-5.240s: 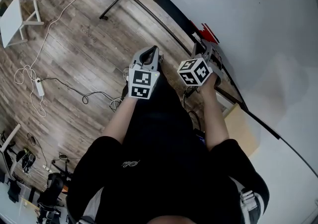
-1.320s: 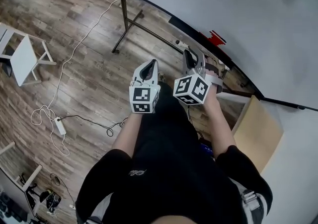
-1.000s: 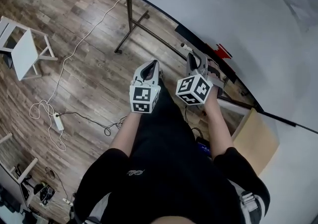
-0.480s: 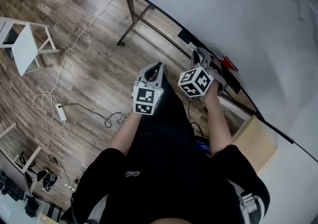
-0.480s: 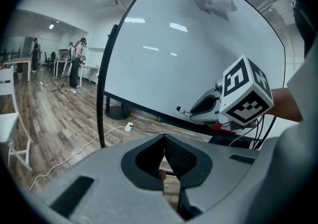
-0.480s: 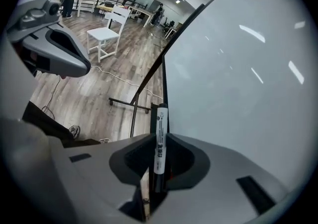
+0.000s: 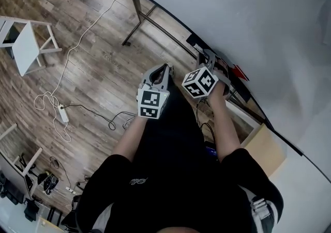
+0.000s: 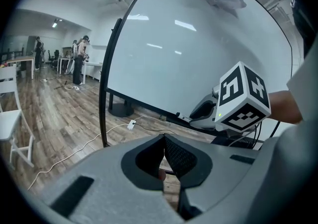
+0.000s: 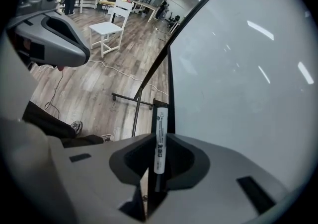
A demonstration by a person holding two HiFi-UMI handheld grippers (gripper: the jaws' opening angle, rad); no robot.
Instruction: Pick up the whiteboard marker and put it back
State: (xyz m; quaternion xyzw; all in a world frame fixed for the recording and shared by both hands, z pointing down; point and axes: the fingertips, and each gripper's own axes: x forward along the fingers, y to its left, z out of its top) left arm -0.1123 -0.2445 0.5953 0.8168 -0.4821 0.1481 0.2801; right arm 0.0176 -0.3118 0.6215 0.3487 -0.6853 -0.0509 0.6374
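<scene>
The whiteboard marker (image 9: 160,141), white with a dark end, stands upright between the jaws of my right gripper (image 9: 159,136), which is shut on it. In the head view the right gripper (image 7: 207,60) points down at the black ledge (image 7: 195,42) along the whiteboard's (image 7: 248,15) lower edge; the marker is hidden there behind the marker cube. My left gripper (image 7: 161,67) hangs beside it over the floor. In the left gripper view its jaws (image 8: 163,137) meet at the tips with nothing between them, and the right gripper's cube (image 8: 242,100) shows ahead.
A red object (image 7: 239,72) sits on the board's ledge to the right. The board's black stand leg (image 7: 139,20) crosses the wooden floor. A white chair (image 7: 26,41), a power strip with cables (image 7: 63,114) and a tan box (image 7: 258,146) are nearby.
Both grippers have sunk, the right one more, closer to the board's lower edge. The marker stays in the right gripper.
</scene>
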